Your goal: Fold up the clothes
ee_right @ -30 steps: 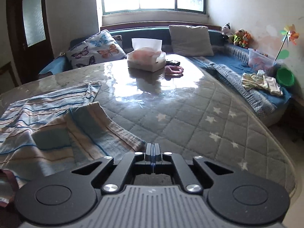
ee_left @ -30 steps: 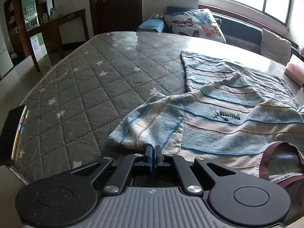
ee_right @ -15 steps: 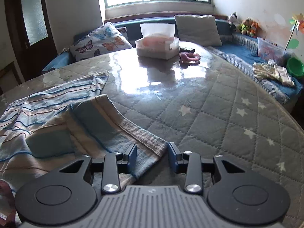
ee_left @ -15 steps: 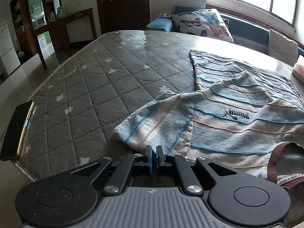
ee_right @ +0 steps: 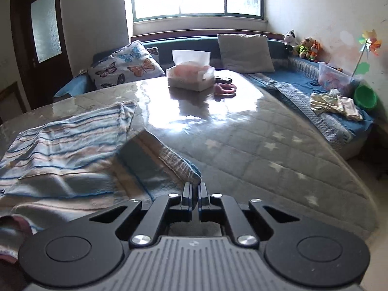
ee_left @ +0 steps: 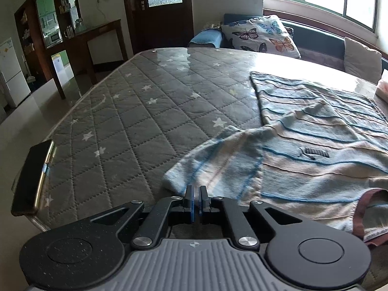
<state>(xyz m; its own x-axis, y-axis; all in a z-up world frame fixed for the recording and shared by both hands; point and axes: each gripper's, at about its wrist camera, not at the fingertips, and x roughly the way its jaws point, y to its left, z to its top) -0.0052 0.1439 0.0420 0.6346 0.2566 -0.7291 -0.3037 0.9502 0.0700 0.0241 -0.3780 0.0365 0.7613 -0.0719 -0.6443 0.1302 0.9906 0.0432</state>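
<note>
as the right gripper (ee_right: 195, 189) snapped closed on the corner of the right sleeve (ee_right: 186, 169), having gaped wide half a second before, both ends of the striped shirt (ee_left: 315, 150) were pinched. the left gripper (ee_left: 196, 194) stayed clamped on the left sleeve (ee_left: 213, 169) (no change there). the shirt lay spread on the quilted table (ee_left: 145, 111), so a fold looked ready to start, i judged.

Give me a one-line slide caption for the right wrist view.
Right gripper, jaws closed on a sleeve edge of the striped shirt spread on a star-quilted table.
</note>
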